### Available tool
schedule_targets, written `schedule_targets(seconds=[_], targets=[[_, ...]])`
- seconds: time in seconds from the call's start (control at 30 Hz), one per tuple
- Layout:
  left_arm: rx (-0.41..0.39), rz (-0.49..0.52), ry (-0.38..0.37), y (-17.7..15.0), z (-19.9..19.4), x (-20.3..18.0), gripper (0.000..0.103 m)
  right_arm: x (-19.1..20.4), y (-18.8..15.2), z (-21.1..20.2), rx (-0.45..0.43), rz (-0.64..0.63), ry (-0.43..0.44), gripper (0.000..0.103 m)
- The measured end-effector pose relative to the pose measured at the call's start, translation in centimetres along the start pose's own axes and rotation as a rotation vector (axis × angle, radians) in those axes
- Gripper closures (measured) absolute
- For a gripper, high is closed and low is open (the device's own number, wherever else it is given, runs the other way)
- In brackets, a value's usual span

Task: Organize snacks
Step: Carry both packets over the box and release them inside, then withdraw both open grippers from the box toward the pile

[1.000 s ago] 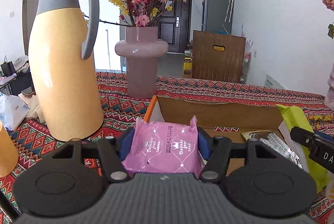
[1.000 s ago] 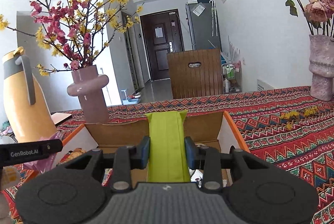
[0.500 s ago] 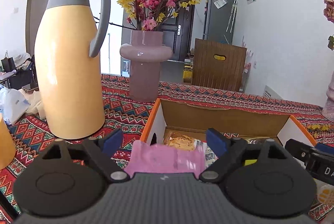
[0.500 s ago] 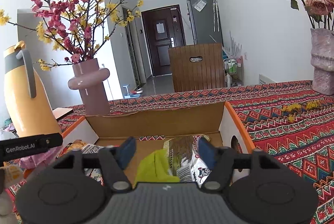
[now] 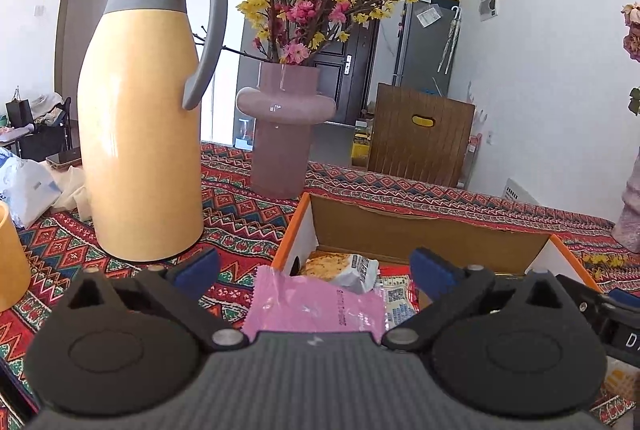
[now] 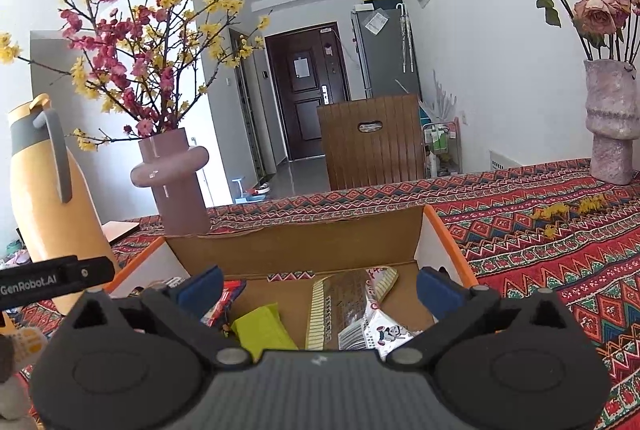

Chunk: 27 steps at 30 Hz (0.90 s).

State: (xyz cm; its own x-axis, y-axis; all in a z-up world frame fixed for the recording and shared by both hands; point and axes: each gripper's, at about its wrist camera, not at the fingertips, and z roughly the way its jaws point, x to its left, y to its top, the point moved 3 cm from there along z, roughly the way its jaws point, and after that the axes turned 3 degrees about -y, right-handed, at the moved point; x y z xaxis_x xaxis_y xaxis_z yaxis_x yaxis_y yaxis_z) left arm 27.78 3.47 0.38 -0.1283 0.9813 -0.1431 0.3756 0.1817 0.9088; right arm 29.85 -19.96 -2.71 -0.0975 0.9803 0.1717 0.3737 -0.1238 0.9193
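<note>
Left gripper [image 5: 314, 264]: jaws spread wide, holding nothing. Pink snack packet [image 5: 316, 306]: lies between the blue pads, touching neither, at the left corner of the cardboard box [image 5: 420, 230].

Right gripper [image 6: 318, 284]: jaws spread wide, empty. Green snack packet [image 6: 262, 328]: rests inside the box, below and between the pads, beside a striped foil packet [image 6: 348, 304].

Box: orange-edged, open-topped, on a patterned red tablecloth [image 6: 560, 250]; also contains a biscuit packet [image 5: 340, 266].

Yellow thermos jug [image 5: 140, 133]: upright, left of the box. Mauve vase [image 5: 282, 133] with blossom branches: behind the box.

Both wrist views — box [image 5: 420, 230] close ahead
</note>
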Motion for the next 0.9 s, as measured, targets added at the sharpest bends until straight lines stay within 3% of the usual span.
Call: schedule_targets(seconds=[0.53, 0.9], targets=[[-0.025, 0.016, -0.075, 2.2, -5.9, -0.7, 0.0, 0.6, 2.0, -5.0, -0.038, -0.025, 0.007, 0.0], [-0.006, 0.062, -0.093, 0.2, -10.8, 1.0, 0.0, 0.7, 0.2, -9.3, 0.012, -0.056, 0.021, 0.0]])
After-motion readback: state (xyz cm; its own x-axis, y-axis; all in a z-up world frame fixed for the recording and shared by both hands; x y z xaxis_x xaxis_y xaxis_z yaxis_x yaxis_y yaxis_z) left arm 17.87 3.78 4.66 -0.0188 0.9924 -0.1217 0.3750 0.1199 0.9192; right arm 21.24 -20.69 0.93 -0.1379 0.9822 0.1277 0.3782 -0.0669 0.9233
